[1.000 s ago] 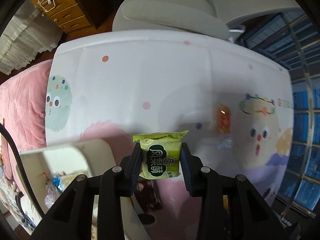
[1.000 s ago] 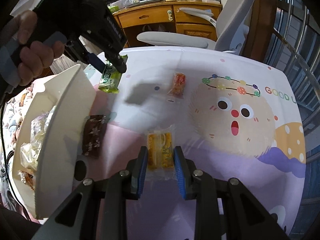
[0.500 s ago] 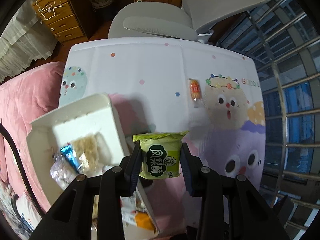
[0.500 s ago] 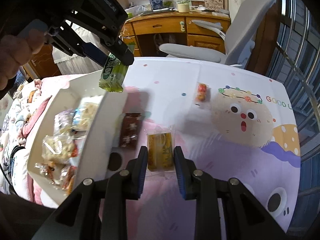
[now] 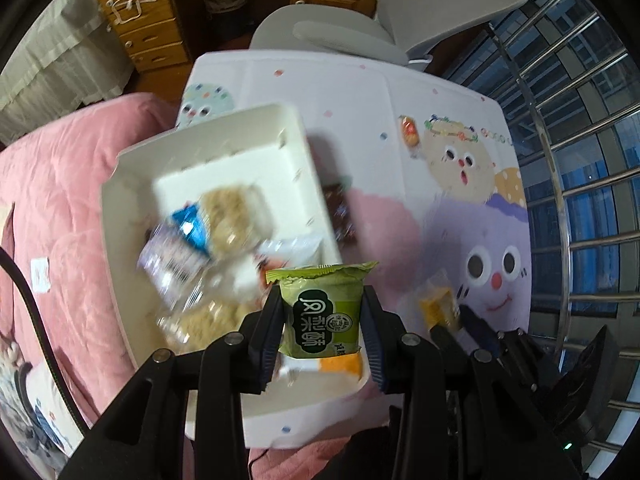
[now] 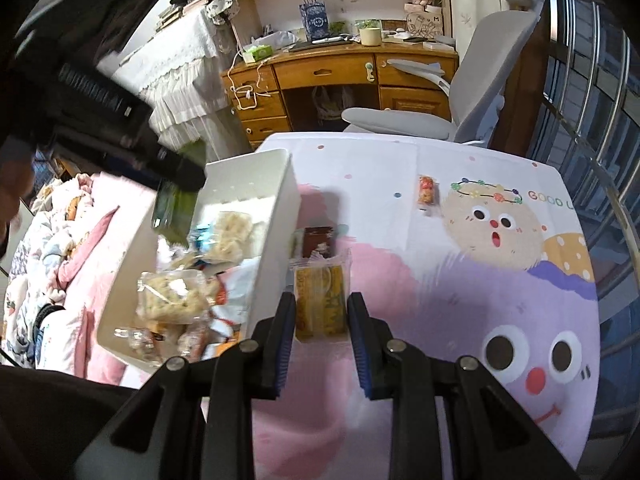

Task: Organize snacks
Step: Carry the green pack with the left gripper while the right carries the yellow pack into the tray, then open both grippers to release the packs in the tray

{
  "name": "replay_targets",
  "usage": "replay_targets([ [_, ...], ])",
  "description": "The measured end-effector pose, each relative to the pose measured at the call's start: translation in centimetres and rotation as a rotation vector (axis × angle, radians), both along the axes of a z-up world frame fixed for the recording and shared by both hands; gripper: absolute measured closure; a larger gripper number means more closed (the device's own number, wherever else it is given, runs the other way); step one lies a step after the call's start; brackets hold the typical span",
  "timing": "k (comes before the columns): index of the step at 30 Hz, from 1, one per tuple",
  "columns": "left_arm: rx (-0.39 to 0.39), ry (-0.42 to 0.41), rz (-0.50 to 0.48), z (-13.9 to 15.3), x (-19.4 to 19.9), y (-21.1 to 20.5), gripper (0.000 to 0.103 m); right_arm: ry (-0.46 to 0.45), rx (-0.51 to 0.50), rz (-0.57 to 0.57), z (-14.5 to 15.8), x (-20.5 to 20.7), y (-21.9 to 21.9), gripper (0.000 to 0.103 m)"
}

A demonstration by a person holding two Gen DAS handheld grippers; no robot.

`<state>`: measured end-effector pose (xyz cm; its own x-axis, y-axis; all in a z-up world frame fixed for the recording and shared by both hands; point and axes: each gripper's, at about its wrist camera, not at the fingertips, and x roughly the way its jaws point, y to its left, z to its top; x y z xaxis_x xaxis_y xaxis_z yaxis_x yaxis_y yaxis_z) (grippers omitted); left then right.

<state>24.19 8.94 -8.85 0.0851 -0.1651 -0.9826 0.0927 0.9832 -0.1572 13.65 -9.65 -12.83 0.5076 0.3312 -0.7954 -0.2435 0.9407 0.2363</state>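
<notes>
A green snack packet is held tight between the pads of the left gripper. The packet hangs over the white box, which is already partly filled with other snacks. The near right corner of the box lies just below the packet.

A yellow snack packet is clamped in the right gripper. This packet seems to be lifted a little off the tabletop, just beside the right wall of the box. Ahead of the right gripper, a brown snack packet lies against the box wall. Farther ahead and to the right, a small orange snack is left on the tabletop, well apart from the box.

Some things could go wrong from here. The green packet is over the edge of the box, not the middle, so it could hit the rim and fall outside if it is let go now. The two grippers are near each other, so they could be bumped together when both packets are brought to the box. The box could also be pushed by the right gripper, because it is so close.
</notes>
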Motion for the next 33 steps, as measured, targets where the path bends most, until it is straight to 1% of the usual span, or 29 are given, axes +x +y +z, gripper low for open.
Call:
replay_targets([
  [5, -0.017, 0.000, 0.031, 0.0, -2.7, 3.5, 0.068, 0.032, 0.084, -0.024, 0.0, -1.8, 1.9, 0.076],
  [7, -0.023, -0.003, 0.041, 0.0, -3.5, 4.7, 0.068, 0.040, 0.089, -0.020, -0.1, -2.4, 2.8, 0.076],
  [13, -0.031, 0.008, 0.064, -0.8, -5.9, 7.9, 0.068, 0.022, 0.089, -0.011, 0.5, -4.1, 5.7, 0.076],
  [18, -0.037, 0.001, 0.070, -1.3, -7.4, 9.7, 0.066, 0.027, 0.095, -0.015, 0.3, -5.6, 7.7, 0.076],
  [20, -0.035, -0.008, 0.083, -1.5, -7.9, 10.5, 0.063, 0.040, 0.096, -0.020, -0.1, -6.0, 8.3, 0.075],
  [22, -0.025, -0.010, 0.086, -1.7, -8.2, 11.0, 0.047, 0.061, 0.091, -0.036, -0.6, -6.4, 8.9, 0.075],
  [24, -0.011, -0.025, 0.095, -1.9, -8.5, 11.4, 0.045, 0.083, 0.094, -0.050, -1.1, -6.7, 9.2, 0.074],
  [25, -0.006, -0.034, 0.103, -1.9, -8.7, 11.7, 0.041, 0.092, 0.093, -0.057, -1.4, -6.9, 9.4, 0.072],
  [27, -0.022, -0.050, 0.116, -1.8, -9.0, 12.0, 0.035, 0.109, 0.097, -0.072, -1.7, -7.4, 9.5, 0.069],
  [31, -0.033, -0.082, 0.124, -1.7, -9.6, 12.2, 0.030, 0.131, 0.083, -0.102, -1.9, -7.8, 9.3, 0.065],
  [33, -0.029, -0.083, 0.126, -1.8, -9.8, 12.2, 0.028, 0.134, 0.075, -0.118, -1.8, -7.9, 9.0, 0.064],
])
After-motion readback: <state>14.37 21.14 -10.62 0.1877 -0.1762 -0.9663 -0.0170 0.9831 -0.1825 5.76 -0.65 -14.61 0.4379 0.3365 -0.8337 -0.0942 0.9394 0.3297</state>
